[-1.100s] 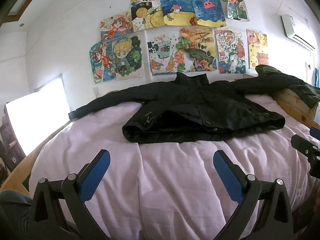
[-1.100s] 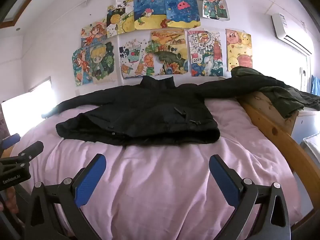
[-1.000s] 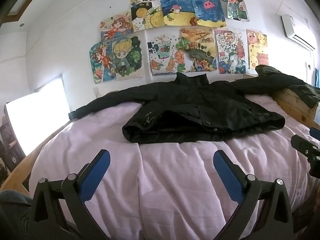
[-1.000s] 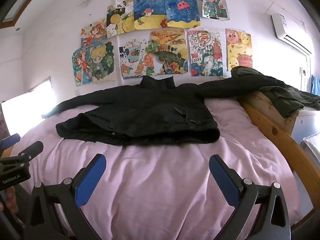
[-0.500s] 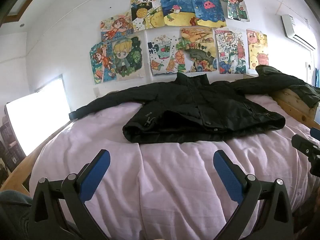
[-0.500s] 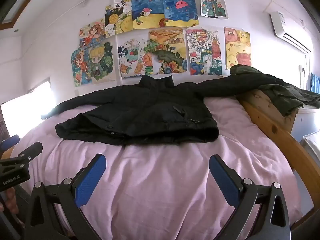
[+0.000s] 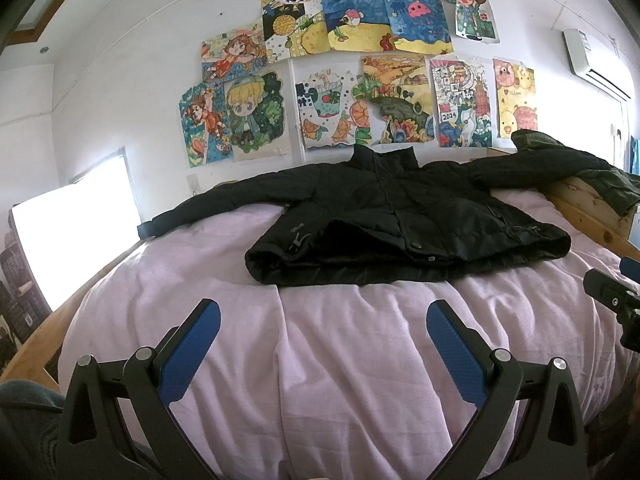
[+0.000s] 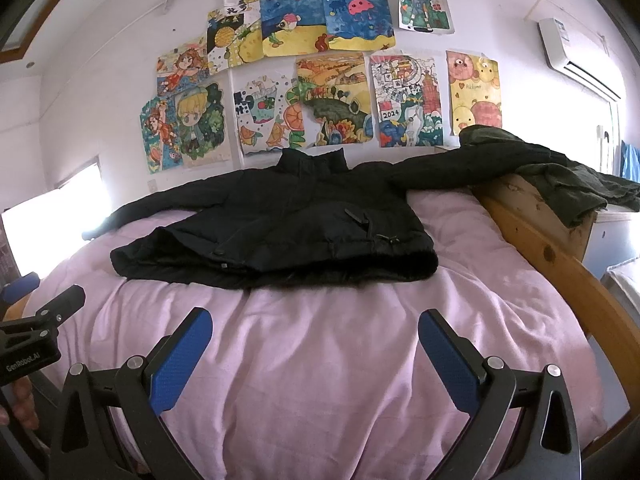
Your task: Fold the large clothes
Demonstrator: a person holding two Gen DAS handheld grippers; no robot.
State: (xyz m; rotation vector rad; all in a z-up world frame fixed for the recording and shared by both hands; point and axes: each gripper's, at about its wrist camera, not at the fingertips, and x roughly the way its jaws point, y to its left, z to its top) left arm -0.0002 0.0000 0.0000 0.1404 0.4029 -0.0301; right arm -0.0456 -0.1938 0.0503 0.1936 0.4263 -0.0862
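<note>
Left wrist view is taking in the bright window point(image 7: 72, 232) at far left and the jacket's left sleeve point(image 7: 224, 204) running out to a cuff at the bed edge; the right gripper's fingertip is poking in at the right margin. Right wrist view is showing more of the wooden bed frame point(image 8: 560, 256) curving down the right side, a dark green garment point(image 8: 568, 184) draped over its top rail, and the other gripper body at far left with fingers of a hand point(image 8: 20, 408) under it. Both views are showing the black jacket point(image 7: 400, 224) lying flat, front up, on the pink bedsheet point(image 7: 340, 360), collar toward the wall of children's drawings point(image 8: 320, 80), right sleeve reaching onto the frame beside the green garment. Left gripper point(image 7: 324, 348) is hanging above bare sheet, blue pads spread wide, gripping nothing, well short of the jacket hem. Right gripper point(image 8: 316, 344) is likewise spread wide over the sheet, empty, touching no fabric as far as visible.
</note>
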